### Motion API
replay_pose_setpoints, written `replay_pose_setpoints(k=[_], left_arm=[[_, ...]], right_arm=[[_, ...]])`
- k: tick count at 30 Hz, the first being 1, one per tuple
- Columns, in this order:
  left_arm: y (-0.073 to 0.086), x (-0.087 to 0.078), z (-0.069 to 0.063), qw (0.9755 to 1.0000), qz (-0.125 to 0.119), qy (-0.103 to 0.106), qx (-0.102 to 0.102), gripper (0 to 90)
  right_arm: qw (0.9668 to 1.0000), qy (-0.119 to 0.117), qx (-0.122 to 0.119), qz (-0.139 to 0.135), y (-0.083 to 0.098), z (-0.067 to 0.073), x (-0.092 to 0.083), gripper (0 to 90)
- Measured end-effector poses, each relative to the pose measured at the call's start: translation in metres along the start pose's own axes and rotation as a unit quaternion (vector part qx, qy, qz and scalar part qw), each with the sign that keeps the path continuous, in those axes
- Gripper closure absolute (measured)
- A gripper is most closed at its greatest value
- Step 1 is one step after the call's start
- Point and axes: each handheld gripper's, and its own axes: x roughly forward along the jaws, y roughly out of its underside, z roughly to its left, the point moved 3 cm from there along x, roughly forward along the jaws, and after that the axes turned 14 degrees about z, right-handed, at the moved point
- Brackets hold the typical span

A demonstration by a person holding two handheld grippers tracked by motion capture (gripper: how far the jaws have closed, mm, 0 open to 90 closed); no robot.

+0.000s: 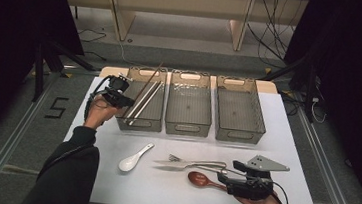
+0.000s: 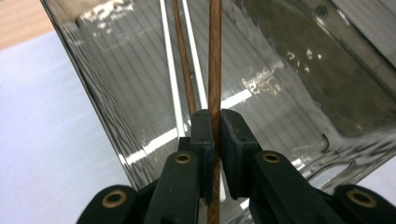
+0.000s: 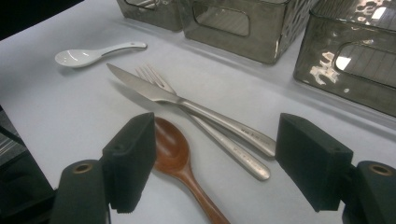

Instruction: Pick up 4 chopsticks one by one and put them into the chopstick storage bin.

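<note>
A: Chopstick (image 2: 215, 56)?
B: Brown wood, thin, clamped btwn left gripper (image 2: 217, 140) jaws, slanting over left bin (image 1: 140, 119).
A: Others?
B: Second brown one (image 2: 184, 60) and white pair (image 2: 171, 79) inside bin.

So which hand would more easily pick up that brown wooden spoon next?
The right. Its gripper is open right beside the wooden spoon, while the left gripper is shut on a chopstick over the far left bin.

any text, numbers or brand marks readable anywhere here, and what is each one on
"5": dark tape figure on the floor, left of the table.
Stamped marks on the knife handle and the fork handle, seen in the right gripper view: too small and blurred to read.
Nothing readable elsewhere.
</note>
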Motion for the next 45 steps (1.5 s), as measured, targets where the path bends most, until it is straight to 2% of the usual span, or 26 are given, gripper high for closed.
replay_pose_setpoints(k=[3,4,8,12,15,17,22,27,29,31,33,45], left_arm=[[0.001,0.0,-0.001,1.0,0.001,-0.004,-0.006,80.3],[0.002,0.0,-0.001,0.9999,0.001,-0.005,-0.01,75.3],[0.003,-0.007,-0.002,0.9998,-0.004,0.006,-0.017,64.5],[0.007,-0.019,-0.006,0.9994,-0.015,0.02,-0.024,51.1],[0.012,-0.027,-0.011,0.999,-0.026,0.027,-0.022,45.4],[0.016,-0.032,-0.015,0.9991,-0.026,0.031,-0.013,41.5],[0.029,-0.044,-0.027,0.998,-0.044,0.045,-0.009,35.9],[0.042,-0.049,-0.04,0.9979,-0.043,0.048,0.008,32.0],[0.047,-0.051,-0.044,0.9974,-0.047,0.053,0.008,30.7],[0.051,-0.05,-0.048,0.9973,-0.044,0.058,0.012,29.7],[0.053,-0.051,-0.051,0.9978,-0.045,0.047,0.012,28.4],[0.068,-0.047,-0.069,0.9966,-0.044,0.065,0.022,24.9]], right_arm=[[1.0,0.0,0.0,0.0,0.0,0.0,0.0,30.0],[1.0,0.0,-0.001,0.0,0.0,0.0,0.0,30.0],[1.0,0.0,-0.001,0.0,0.0,0.0,0.0,30.0],[1.0,0.0,0.0,0.0,0.0,0.0,-0.001,30.0],[1.0,0.0,0.0,0.0,0.0,0.0,-0.001,30.0],[1.0,0.0,-0.001,0.0,0.0,0.0,0.0,30.0],[1.0,0.0,0.0,0.0,0.0,0.0,0.0,30.0],[1.0,0.0,0.0,0.001,0.0,0.0,0.0,30.0],[1.0,0.001,0.001,0.001,0.0,0.001,0.0,30.0],[1.0,0.001,-0.001,0.001,0.0,0.001,0.0,30.0],[1.0,0.0,-0.002,0.0,0.0,0.001,0.0,30.0],[1.0,-0.004,-0.004,0.008,0.001,0.002,0.002,30.0]])
